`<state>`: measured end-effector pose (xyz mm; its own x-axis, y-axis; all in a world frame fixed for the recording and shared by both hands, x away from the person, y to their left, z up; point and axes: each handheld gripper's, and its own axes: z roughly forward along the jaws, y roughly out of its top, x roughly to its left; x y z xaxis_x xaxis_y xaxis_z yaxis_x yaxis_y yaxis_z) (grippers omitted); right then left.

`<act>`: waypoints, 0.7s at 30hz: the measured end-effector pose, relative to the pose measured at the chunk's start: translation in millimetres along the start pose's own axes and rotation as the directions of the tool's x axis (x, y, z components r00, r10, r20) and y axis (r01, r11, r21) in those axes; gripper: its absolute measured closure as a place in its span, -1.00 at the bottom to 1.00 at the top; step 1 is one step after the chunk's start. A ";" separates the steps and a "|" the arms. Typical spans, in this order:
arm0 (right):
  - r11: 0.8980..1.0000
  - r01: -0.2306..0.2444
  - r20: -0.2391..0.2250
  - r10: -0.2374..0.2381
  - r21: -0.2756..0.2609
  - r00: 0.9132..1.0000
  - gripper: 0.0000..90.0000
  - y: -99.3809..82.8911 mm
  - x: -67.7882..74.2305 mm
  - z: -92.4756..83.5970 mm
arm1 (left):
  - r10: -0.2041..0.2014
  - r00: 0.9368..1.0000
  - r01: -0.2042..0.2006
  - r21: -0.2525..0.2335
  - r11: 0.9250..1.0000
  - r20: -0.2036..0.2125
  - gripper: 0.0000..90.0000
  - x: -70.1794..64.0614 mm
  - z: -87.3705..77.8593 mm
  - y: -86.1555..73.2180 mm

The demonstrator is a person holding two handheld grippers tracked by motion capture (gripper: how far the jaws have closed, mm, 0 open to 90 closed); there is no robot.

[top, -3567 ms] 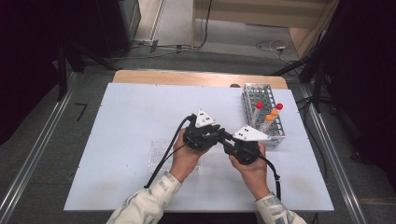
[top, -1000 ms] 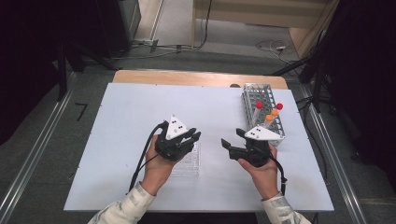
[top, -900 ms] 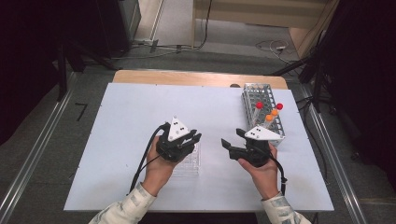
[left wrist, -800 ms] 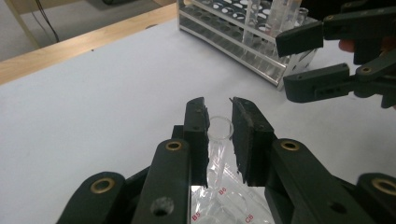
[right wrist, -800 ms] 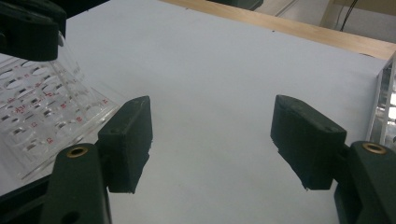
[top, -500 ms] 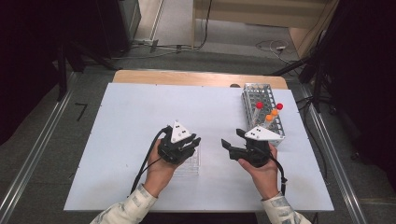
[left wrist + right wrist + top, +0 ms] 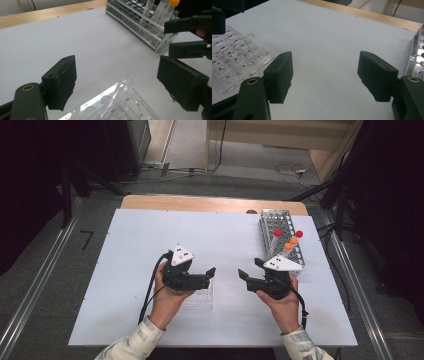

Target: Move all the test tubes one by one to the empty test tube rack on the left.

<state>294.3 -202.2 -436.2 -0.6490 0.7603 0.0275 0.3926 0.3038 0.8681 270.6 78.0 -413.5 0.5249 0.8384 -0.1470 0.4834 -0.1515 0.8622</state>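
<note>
Near the front edge of the surface [image 7: 130, 235], left of centre: clear rack [image 7: 199, 298], flat acrylic block with rows of round wells marked in red; one clear tube [image 7: 120, 92] stands in it, leaning, open mouth uppermost. Left gripper [image 7: 209, 273], held in the person's left hand [image 7: 165, 300], hovers just over the clear rack; its jaws have just been opening and now stand wide, one on either side of the tube, pads not touching it. Right gripper [image 7: 243, 275], in the right hand [image 7: 282, 304], sits right of centre near the front edge, jaws wide apart with nothing between them, pointing toward the left gripper; the two are near, not touching. At the right edge, toward the far right corner: metal rack [image 7: 272, 222], wire-frame, several rows of holes, carrying capped tubes [image 7: 288, 243] with red and orange caps at its nearer end. Beyond the far edge of the white surface a wooden strip [image 7: 200, 203] shows.
</note>
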 end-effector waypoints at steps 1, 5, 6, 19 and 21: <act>1.000 -0.001 0.001 0.001 -0.001 1.000 -0.39 0.0 0.0 -0.3 | -0.006 1.000 0.006 -0.002 1.000 -0.004 -0.70 1.8 -0.9 -0.1; 1.000 0.000 0.004 0.000 -0.003 1.000 -0.39 -0.1 -0.5 -2.2 | -0.019 1.000 0.019 -0.005 1.000 -0.014 -0.75 9.9 -4.4 -1.2; 1.000 0.001 0.006 -0.001 -0.004 1.000 -0.39 -0.3 -0.8 -3.1 | -0.024 1.000 0.024 -0.009 1.000 -0.019 -0.75 12.4 -5.6 -1.5; 0.999 -0.037 0.073 0.040 -0.037 0.996 -0.39 -10.4 -26.4 -35.1 | -0.094 0.991 0.088 -0.063 0.994 -0.099 -0.75 47.9 -28.7 -7.3; 0.998 -0.044 0.085 0.047 -0.039 0.995 -0.40 -11.7 -30.1 -37.3 | -0.099 0.990 0.092 -0.066 0.994 -0.103 -0.75 50.1 -30.5 -7.4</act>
<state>285.0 -250.1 -428.6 -0.5723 0.8197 0.0260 0.3948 0.2476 0.8848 272.0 137.1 -412.4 0.3994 0.8988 -0.1808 0.4828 -0.0386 0.8749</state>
